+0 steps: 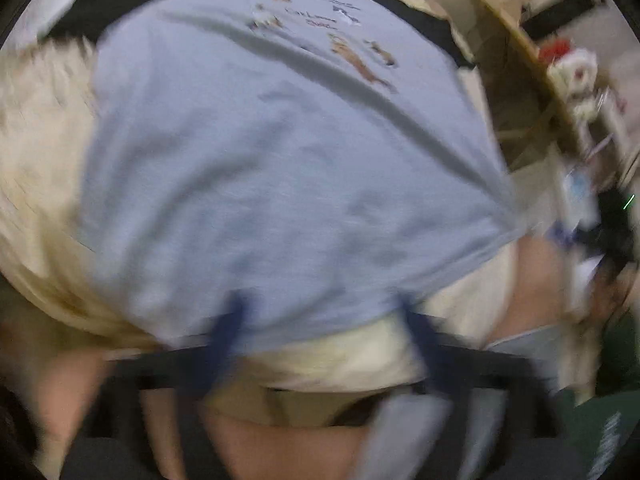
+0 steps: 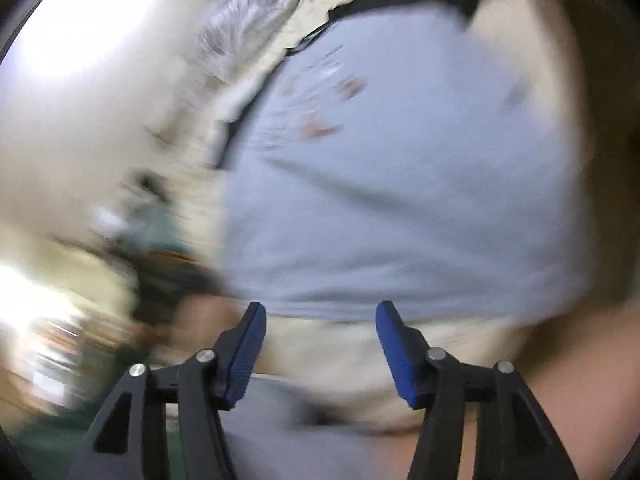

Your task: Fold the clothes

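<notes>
The left gripper has its two blue pads spread wide apart, with nothing pressed between them; the near hem of a light blue t-shirt lies right at the tips, and through the blur I cannot tell whether the pads touch the cloth. The shirt spreads away ahead of this gripper, lying on a cream blanket that shows on both sides of it and just below the hem. A dark band runs along the shirt's far edge, and small animal prints sit near that far end. Off to the right, beyond the blanket, stands a wooden shelf with blurred odds and ends. The right gripper also stands with its blue pads apart and empty, though less widely; the hem of the same shirt lies just ahead of the tips, with a strip of cream blanket between and below the pads. The shirt fills the view ahead and to the right, and a crinkled plastic bag lies far ahead to the left.
</notes>
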`<action>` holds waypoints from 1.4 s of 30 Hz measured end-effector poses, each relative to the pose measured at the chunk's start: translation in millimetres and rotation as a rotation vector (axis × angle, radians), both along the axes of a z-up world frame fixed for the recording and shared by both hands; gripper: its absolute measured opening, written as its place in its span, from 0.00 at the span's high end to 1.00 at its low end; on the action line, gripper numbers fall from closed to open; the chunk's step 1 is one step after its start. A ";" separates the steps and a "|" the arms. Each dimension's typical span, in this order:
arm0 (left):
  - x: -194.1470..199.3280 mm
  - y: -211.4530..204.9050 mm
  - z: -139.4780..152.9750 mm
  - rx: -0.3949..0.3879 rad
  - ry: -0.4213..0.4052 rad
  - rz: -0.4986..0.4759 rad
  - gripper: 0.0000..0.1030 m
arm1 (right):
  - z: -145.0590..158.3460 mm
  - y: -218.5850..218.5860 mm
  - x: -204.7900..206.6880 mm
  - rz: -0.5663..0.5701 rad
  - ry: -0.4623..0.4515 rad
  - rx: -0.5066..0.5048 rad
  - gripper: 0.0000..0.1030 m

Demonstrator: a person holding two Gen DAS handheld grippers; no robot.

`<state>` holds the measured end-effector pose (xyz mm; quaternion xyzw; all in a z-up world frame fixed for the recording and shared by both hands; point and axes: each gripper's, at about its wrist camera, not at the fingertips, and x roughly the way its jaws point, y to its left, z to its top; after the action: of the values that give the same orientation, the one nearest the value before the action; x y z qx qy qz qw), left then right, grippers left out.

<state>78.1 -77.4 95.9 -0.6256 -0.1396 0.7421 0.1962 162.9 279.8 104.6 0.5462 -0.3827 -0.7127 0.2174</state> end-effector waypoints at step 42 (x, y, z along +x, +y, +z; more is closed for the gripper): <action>-75.6 78.2 -51.6 -0.314 0.381 0.185 0.00 | -55.8 -93.4 -100.2 -0.079 0.437 0.738 1.00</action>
<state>2.5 0.8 44.3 -0.4820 -0.0400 0.8738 0.0508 62.7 186.4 48.9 0.4087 -0.0678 -0.9084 0.0559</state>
